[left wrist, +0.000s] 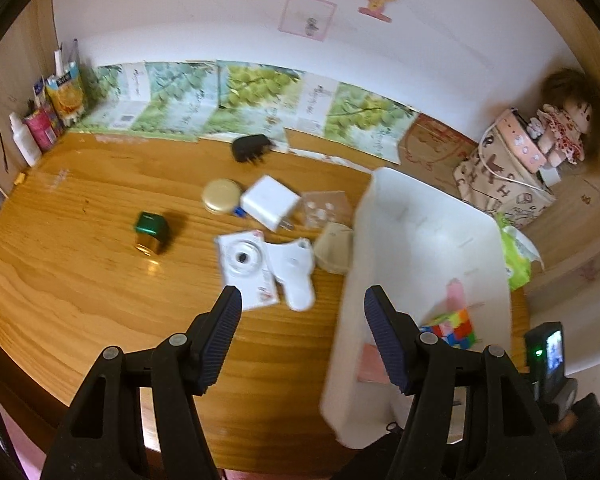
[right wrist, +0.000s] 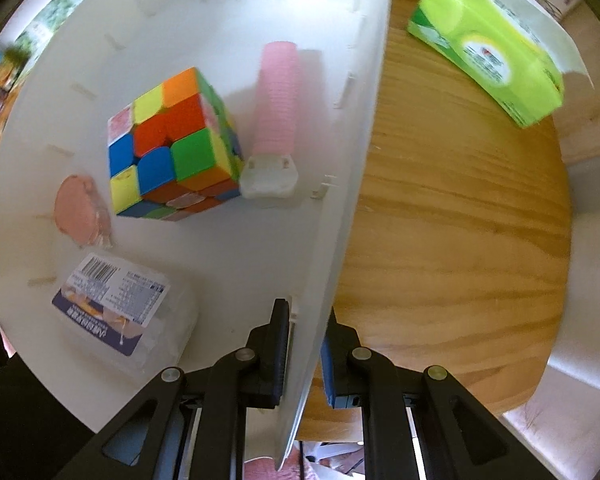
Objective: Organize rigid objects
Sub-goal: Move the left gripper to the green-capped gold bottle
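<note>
A white plastic bin (left wrist: pixel 404 216) stands on the right of the round wooden table (left wrist: pixel 100 280). My right gripper (right wrist: pixel 305 332) is shut on the bin's right wall (right wrist: pixel 352 128), one finger inside and one outside. Inside lie a colourful puzzle cube (right wrist: pixel 172 144), a pink roller (right wrist: pixel 278 96), a pink round item (right wrist: pixel 78 210) and a clear labelled box (right wrist: pixel 120 312). My left gripper (left wrist: pixel 302 300) hovers open and empty above the table, left of the bin. Loose ahead of it: a white camera (left wrist: pixel 246 268), a white device (left wrist: pixel 294 276), a white charger (left wrist: pixel 270 202), a gold lid (left wrist: pixel 221 195), a green box (left wrist: pixel 151 232).
A black plug (left wrist: pixel 251 147) lies near the back wall. A beige cup (left wrist: pixel 334 246) and a clear case (left wrist: pixel 324 208) sit beside the bin. A green tissue pack (right wrist: pixel 488 48) lies right of the bin. Bottles (left wrist: pixel 44 120) stand far left, a bag with a doll (left wrist: pixel 564 128) far right.
</note>
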`<action>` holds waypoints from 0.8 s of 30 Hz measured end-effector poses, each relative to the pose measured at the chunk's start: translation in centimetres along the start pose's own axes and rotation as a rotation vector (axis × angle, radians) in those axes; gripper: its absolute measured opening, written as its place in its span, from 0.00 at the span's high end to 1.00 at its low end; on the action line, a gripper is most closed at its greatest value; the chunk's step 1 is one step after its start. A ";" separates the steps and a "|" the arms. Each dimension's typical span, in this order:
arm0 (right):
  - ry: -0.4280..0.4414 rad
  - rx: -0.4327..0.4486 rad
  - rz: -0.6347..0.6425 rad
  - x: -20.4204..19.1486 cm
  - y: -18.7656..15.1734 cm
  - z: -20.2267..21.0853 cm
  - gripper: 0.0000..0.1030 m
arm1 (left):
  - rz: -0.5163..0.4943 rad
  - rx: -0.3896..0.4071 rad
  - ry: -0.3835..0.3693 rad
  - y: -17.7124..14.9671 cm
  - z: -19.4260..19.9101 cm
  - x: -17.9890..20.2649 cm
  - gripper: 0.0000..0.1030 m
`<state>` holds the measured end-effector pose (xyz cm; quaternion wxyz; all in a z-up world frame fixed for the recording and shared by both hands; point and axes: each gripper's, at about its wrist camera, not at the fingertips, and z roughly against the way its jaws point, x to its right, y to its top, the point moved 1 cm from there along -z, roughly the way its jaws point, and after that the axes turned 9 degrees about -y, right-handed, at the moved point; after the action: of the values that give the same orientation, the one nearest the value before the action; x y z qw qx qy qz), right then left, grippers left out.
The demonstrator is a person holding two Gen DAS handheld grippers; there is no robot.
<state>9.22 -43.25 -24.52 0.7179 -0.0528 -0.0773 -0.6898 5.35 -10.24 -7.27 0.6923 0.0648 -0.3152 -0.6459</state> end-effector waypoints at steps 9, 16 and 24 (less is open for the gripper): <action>-0.027 -0.025 -0.121 1.2 0.5 -0.5 0.86 | -0.023 -0.028 0.032 1.4 0.5 -4.6 0.34; -0.045 -0.037 -0.216 2.2 0.8 -0.4 0.86 | -0.008 -0.076 0.030 2.3 0.0 -8.1 0.31; -0.073 -0.041 -0.302 2.8 0.2 -0.7 0.86 | 0.027 -0.113 0.025 4.0 -1.1 -12.4 0.30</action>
<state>9.55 -46.07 -24.69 0.6013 -0.0804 -0.0964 -0.7891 9.74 1.61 -10.57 0.7073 0.0295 -0.2706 -0.6525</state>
